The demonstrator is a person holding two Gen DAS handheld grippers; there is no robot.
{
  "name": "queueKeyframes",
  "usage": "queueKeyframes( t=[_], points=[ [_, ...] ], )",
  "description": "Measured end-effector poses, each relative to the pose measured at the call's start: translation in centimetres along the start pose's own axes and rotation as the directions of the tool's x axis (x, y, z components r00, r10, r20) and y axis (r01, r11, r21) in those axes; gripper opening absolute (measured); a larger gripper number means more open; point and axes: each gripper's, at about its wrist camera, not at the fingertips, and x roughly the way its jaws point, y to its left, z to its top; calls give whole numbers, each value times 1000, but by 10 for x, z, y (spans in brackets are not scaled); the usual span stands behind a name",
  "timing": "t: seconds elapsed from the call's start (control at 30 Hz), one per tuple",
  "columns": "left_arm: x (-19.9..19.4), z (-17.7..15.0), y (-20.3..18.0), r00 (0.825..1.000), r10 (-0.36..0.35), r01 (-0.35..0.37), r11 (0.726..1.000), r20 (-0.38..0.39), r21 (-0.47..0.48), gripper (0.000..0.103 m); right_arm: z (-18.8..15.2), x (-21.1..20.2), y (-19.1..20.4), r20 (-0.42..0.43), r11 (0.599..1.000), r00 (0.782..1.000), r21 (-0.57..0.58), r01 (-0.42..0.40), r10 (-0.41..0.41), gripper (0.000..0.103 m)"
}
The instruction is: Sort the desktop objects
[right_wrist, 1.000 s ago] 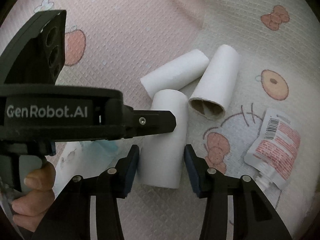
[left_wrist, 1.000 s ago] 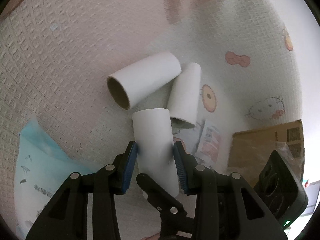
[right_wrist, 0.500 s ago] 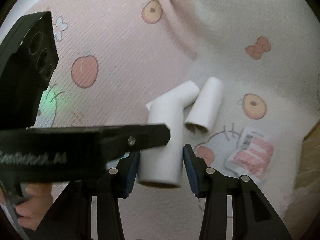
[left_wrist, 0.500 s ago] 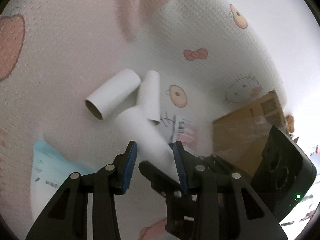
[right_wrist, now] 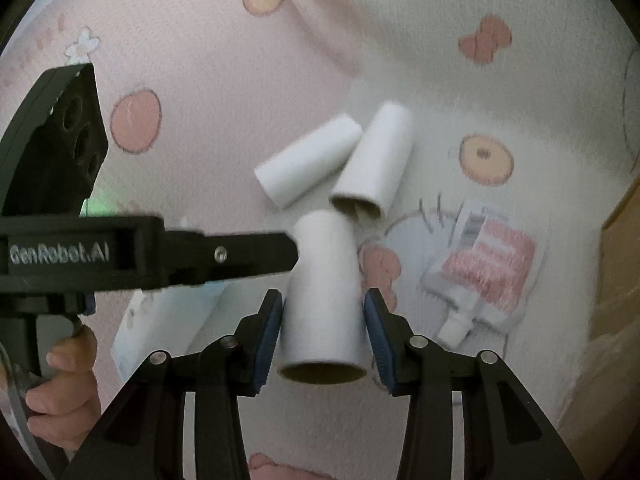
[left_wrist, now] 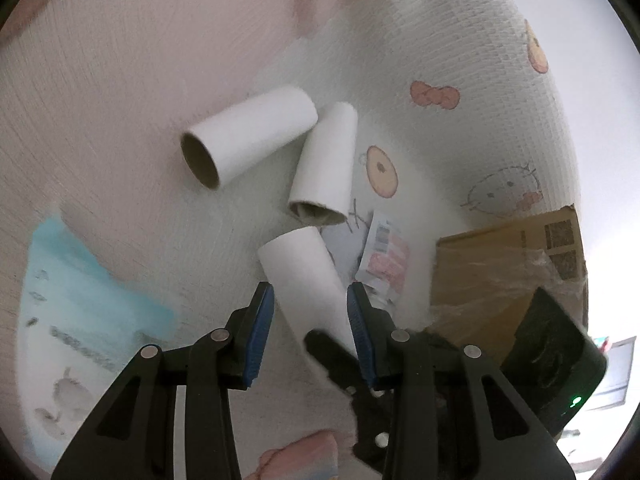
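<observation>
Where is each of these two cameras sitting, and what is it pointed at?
Left wrist: rides the left hand-held gripper, looking down its fingers at a white cardboard tube on the cartoon-print cloth.
Right wrist: rides the right hand-held gripper, facing the same tube; a hand shows.
Both share all three tubes and each other's gripper.

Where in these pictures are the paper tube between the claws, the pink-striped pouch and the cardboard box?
Held paper tube (right_wrist: 322, 300), right wrist view, middle of its white side.
Pink-striped pouch (right_wrist: 490, 268), right wrist view, its striped front.
Cardboard box (left_wrist: 496, 264), left wrist view, its brown top.
</observation>
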Motion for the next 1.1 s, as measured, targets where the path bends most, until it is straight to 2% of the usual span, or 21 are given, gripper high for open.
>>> queueKeyframes(
  t=[0.17, 0.47, 0.57, 0.7, 0.9, 1.0, 1.1],
  points=[
    [15, 0, 12, 999, -9, 6, 997, -36, -73, 40, -7, 1, -8, -25, 1000, 1000, 27, -12, 13, 39],
    [30, -2, 16, 997, -66, 61, 993, -39, -100, 44, -10, -10, -26, -38, 996, 997, 70, -60, 62, 40],
    [35, -3, 19, 995, -85, 78, 990, -54, -114, 46, -11, -15, -28, -41, 997, 997, 59, -57, 59, 40],
    [37, -6, 17, 995, -91, 86, 990, -36, -110, 46, -14, -22, -31, -41, 998, 998, 46, -51, 53, 40],
    [33, -8, 4, 997, -68, 67, 997, -23, -47, 46, -19, -41, -30, -40, 999, 999, 17, -30, 31, 40],
    [23, -11, -17, 999, -26, 25, 999, 22, 42, 46, -21, -55, -30, -20, 999, 999, 22, -39, 39, 40],
    [9, -16, -43, 996, 21, -34, 988, 86, 152, 46, -20, -76, -30, 15, 998, 999, 23, -51, 51, 40]
  ],
)
